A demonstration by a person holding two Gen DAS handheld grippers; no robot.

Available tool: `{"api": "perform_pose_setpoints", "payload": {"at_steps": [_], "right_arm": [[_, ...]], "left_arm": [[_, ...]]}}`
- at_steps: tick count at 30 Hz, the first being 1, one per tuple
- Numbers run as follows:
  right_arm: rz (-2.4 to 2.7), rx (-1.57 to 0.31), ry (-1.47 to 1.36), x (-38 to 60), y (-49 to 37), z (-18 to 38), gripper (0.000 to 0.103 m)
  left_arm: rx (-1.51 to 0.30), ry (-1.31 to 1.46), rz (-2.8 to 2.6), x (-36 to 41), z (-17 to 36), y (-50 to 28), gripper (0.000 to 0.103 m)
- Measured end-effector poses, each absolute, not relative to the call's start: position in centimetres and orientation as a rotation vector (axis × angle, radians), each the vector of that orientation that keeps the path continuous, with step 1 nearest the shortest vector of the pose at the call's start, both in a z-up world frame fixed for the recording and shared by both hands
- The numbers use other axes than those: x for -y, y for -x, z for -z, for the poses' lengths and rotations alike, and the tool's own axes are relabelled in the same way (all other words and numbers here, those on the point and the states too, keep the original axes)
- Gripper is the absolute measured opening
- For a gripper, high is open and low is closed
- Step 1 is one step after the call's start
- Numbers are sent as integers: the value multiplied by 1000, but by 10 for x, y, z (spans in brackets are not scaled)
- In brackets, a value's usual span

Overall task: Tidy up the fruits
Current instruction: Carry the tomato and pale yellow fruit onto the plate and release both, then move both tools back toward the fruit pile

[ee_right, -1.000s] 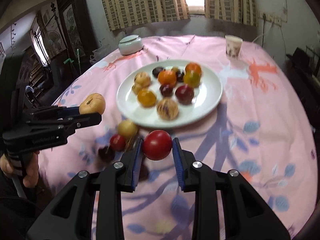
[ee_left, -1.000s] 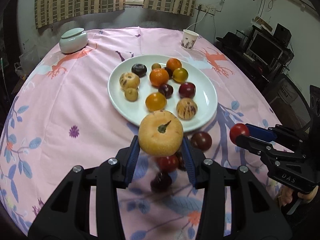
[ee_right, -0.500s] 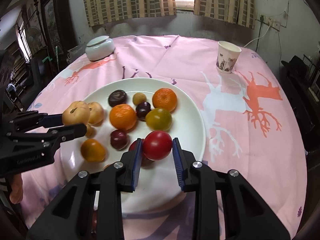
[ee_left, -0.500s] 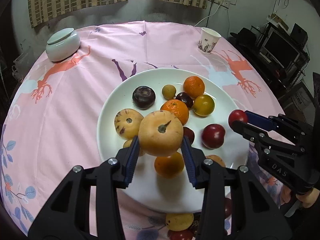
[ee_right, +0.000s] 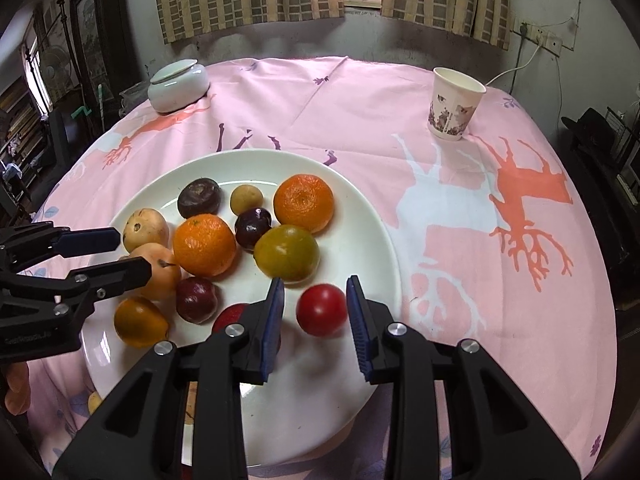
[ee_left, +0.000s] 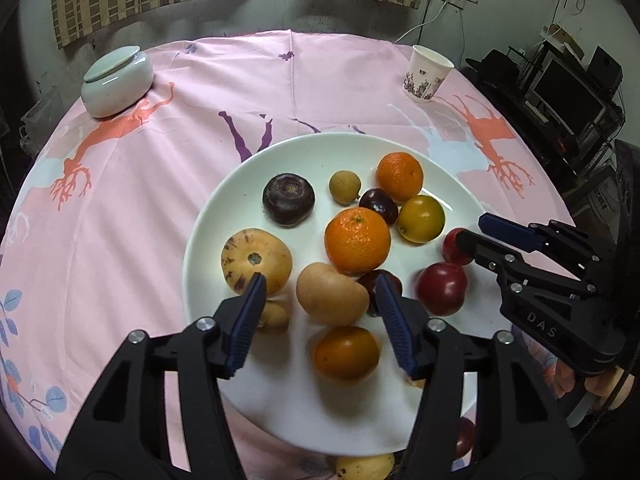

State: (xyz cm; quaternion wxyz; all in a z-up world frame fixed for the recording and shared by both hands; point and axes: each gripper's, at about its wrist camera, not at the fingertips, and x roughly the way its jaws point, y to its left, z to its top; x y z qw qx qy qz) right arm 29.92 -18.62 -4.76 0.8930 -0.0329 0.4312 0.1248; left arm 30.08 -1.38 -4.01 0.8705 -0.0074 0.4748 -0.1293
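A white plate (ee_left: 224, 216) (ee_right: 372, 216) on the pink tablecloth holds several fruits: oranges, dark plums, yellow and tan fruits. My left gripper (ee_left: 320, 300) is open over the plate's near side, and the tan pear-like fruit (ee_left: 332, 294) lies on the plate between its fingers, free of them. My right gripper (ee_right: 316, 308) is open over the plate's right part, and the red tomato (ee_right: 322, 309) sits between its fingers, untouched by the pads. Each gripper shows in the other's view: the right one (ee_left: 468, 236), the left one (ee_right: 128, 256).
A paper cup (ee_right: 454, 106) stands at the back right, a pale lidded jar (ee_right: 178, 86) at the back left. A few loose fruits (ee_left: 364, 467) lie on the cloth by the plate's near edge. Furniture stands beyond the round table's edges.
Both grippers moved from the cloth over the plate and opened. The tan fruit and the red tomato left the fingers and now rest on the plate.
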Motion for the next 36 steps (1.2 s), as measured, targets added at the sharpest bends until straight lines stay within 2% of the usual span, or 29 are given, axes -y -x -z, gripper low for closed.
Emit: {"api": "perform_pose_setpoints", "payload": {"at_steps": [1,2,3,7,11,14,17,18,23,30,31,32,33,36], "right_arm": [[-261,-892,65,187,-299,46,41],[-258,-883,62,188,-297,43,67],[-248,-840,58,189,-293,38,76],[-248,-796,49,190,-280,20,76],[-292,-786,8,193,-248,-1,76],[-348,-790,-4,190,-210,-9,77],[-400,-785,-9,185,-156,-4,94],[-411,-773,-9,183,-138,-1,96],[-413,-823,6,168,-82,36,96],[-447,-910,-35,150,-80,69,94],[-460,-897,-40,148,-82,69,90],[-474,-891,-45,146,-83,69,77],[-489,-897,-50,143,-86,71,69],[-494,-926,-36,134,-97,78,61]], "left_arm": [[-984,24,275,13,35,-297,63],[-973,32,283,12,29,-293,64],[-962,38,289,11,23,-288,65],[-891,63,314,3,-7,-252,73],[-787,46,290,-9,-26,-198,89],[-740,16,267,-17,-25,-158,98],[-731,8,250,-25,-12,-124,99],[-738,16,245,-27,-5,-115,99],[-807,70,230,-41,32,-88,99],[-879,72,220,-45,62,-76,99],[-876,69,215,-46,62,-75,99],[-875,69,210,-48,63,-73,99],[-875,72,205,-50,64,-72,99],[-883,87,196,-56,65,-73,99]]}}
